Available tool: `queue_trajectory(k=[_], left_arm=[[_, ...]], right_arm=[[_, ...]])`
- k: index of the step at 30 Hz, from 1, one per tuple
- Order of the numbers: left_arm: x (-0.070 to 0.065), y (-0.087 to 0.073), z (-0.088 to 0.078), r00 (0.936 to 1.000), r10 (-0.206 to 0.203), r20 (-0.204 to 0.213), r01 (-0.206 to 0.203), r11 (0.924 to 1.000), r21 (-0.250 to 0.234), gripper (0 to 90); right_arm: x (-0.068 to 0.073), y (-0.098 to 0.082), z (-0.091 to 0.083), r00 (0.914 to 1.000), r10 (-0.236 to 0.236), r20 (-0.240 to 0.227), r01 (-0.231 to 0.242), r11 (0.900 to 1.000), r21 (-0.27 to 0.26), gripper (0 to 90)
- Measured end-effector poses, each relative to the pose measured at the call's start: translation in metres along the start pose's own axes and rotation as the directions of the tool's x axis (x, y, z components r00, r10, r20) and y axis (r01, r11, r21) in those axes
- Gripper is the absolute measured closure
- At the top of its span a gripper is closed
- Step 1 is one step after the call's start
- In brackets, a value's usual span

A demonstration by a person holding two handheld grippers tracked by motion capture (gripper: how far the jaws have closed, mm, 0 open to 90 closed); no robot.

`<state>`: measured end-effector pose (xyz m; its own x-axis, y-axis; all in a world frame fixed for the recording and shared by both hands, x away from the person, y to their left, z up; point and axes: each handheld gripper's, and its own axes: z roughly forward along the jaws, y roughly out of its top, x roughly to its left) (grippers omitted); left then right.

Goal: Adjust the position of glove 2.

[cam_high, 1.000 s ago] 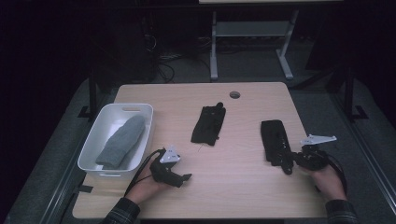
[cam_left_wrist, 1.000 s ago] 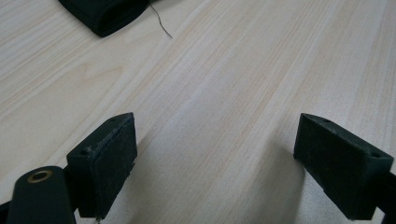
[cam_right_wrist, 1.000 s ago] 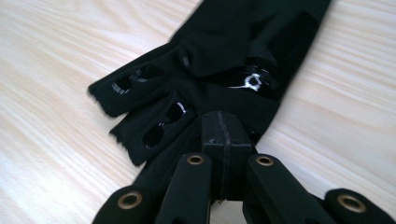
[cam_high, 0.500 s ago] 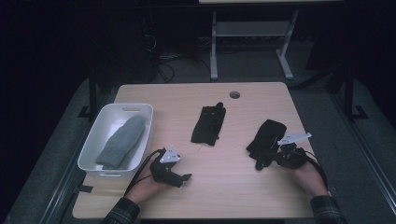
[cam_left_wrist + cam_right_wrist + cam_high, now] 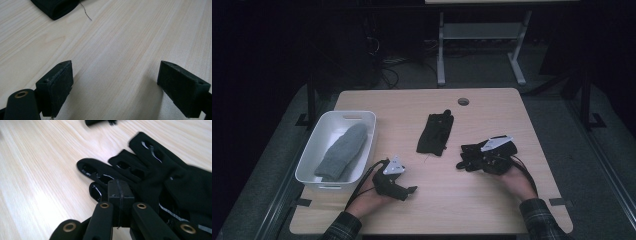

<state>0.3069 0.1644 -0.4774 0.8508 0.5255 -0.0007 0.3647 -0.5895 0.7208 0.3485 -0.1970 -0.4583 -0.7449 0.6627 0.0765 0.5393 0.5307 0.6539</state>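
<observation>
Two black gloves lie on the wooden surface [image 5: 412,100]. The first glove [image 5: 435,133] lies flat near the middle, fingers pointing toward the far edge; a loose thread trails from its near end. The second glove [image 5: 472,156] is right of it and closer to me, bunched under my right hand-held gripper [image 5: 484,162], fingers spread out toward the left.

My right hand-held gripper [image 5: 117,192]: in its own view the jaws are pressed together with no gap showing, and the second glove [image 5: 160,177] lies just behind and to the right of the tips. Whether any fabric is caught between the jaws I cannot tell; the glove is touching or nearly touching the jaw tips. The glove's fingers have shiny strips on them.

My left hand-held gripper [image 5: 404,189] rests low over the surface at the near left, held in my left hand [image 5: 369,197]. In its own view, my left hand-held gripper [image 5: 115,85] has its jaws wide apart with bare wood [image 5: 120,50] between them, nothing gripped. A corner of the first glove [image 5: 53,7] shows at the top left, well apart from the jaws.

A white tub [image 5: 312,155] sits at the left edge of the surface, with one grey mitten [image 5: 341,152] lying lengthwise inside. A round hole [image 5: 463,101] is cut in the surface near the far edge.
</observation>
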Motion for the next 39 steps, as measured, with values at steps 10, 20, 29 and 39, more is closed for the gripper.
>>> queue_trajectory(k=[10,20,29,39], left_arm=[[0.0,0.0,0.0,1.0,0.002,0.003,-0.002,1.0,0.0,12.3],[0.0,0.0,0.0,1.0,0.003,0.004,-0.003,1.0,0.001,12.3],[0.001,0.0,0.0,1.0,0.005,0.006,-0.006,1.0,0.005,12.3],[0.001,0.0,0.0,1.0,0.005,0.005,-0.005,1.0,0.001,12.3]], right_arm=[[-0.019,0.004,-0.022,0.9982,0.038,0.047,-0.034,0.996,-0.08,90.0],[-0.068,-0.021,-0.05,0.9748,0.146,0.169,-0.126,0.984,-0.127,90.0],[-0.091,-0.032,-0.036,0.9655,0.155,0.209,-0.151,0.988,-0.037,90.0],[-0.074,-0.043,-0.042,0.9745,0.129,0.183,-0.136,0.991,0.023,90.0]])
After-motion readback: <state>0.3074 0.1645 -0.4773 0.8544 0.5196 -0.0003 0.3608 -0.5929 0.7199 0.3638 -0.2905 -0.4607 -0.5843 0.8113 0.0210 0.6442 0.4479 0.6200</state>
